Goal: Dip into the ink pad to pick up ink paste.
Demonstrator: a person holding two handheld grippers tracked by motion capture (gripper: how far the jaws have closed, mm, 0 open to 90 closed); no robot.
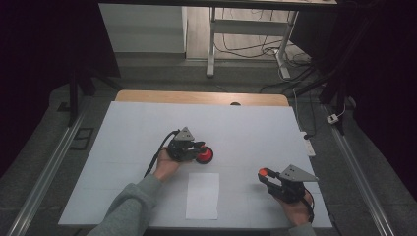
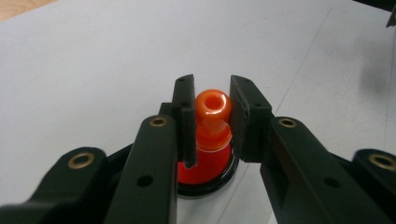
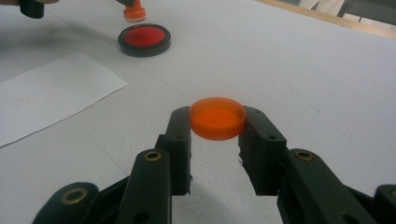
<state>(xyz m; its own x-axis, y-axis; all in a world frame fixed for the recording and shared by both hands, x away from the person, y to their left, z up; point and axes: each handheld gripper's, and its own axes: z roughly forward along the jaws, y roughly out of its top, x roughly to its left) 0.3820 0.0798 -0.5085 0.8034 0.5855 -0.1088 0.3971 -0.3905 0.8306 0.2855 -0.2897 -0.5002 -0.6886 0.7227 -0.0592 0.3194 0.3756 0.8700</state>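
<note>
White board [image 1: 128,147] covers the wooden table [image 1: 147,96], with desk legs and cables on the floor beyond. Left gripper [image 1: 193,150] clamps an orange stamp [image 2: 212,116] over the red ink pad [image 1: 204,155]; paper sheet [image 1: 202,195] lies between; right gripper [image 1: 268,176] pinches an orange lid [image 3: 217,117].

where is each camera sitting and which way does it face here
High view: above the person's side, looking forward and down on the table; forearms, left gripper and right gripper show.
Left gripper view: rides the left gripper, looking along its jaws at the orange stamp over the red ink pad.
Right gripper view: rides the right gripper, looking across the table past the orange lid it holds.
Shared: the right gripper view and the high view both show the ink pad and the white paper.
</note>
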